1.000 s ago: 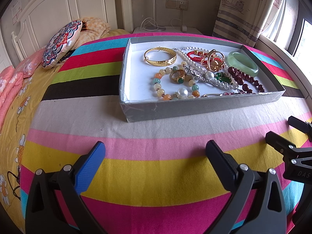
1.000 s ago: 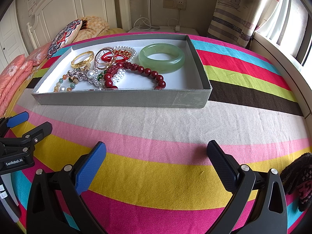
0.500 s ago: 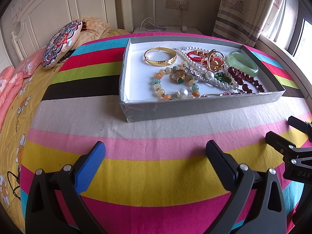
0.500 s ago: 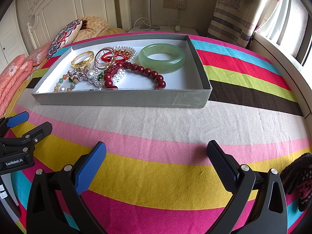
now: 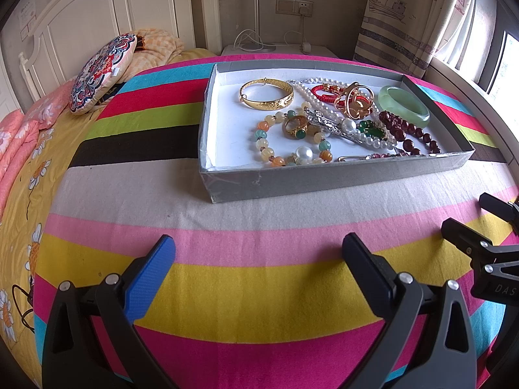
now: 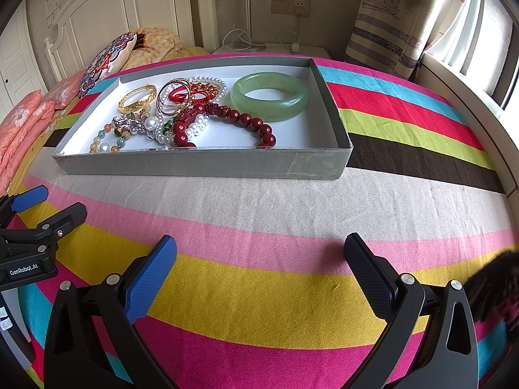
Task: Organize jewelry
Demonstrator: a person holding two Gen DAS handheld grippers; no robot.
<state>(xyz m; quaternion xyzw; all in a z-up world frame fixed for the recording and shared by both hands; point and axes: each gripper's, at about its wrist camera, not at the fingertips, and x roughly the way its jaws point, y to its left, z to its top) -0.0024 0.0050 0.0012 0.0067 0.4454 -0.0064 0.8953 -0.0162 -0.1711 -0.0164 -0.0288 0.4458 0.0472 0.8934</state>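
Observation:
A shallow grey box (image 5: 324,180) (image 6: 201,163) lies on a striped bedspread and holds a jumble of jewelry. In it are a gold bangle (image 5: 266,99) (image 6: 138,99), a pale green jade bangle (image 5: 404,105) (image 6: 269,95), a dark red bead bracelet (image 5: 407,136) (image 6: 227,120), a pearl strand (image 5: 316,97), a pastel bead bracelet (image 5: 292,144) and a gold ring (image 5: 295,126). My left gripper (image 5: 258,259) is open and empty, short of the box's near wall. My right gripper (image 6: 259,259) is open and empty, also short of the box.
A patterned cushion (image 5: 102,73) and folded bedding lie at the headboard end. A window ledge (image 6: 467,97) runs along the right of the bed. A bedside table with cables (image 6: 259,47) stands behind. A dark glove edge (image 6: 493,295) shows at the right.

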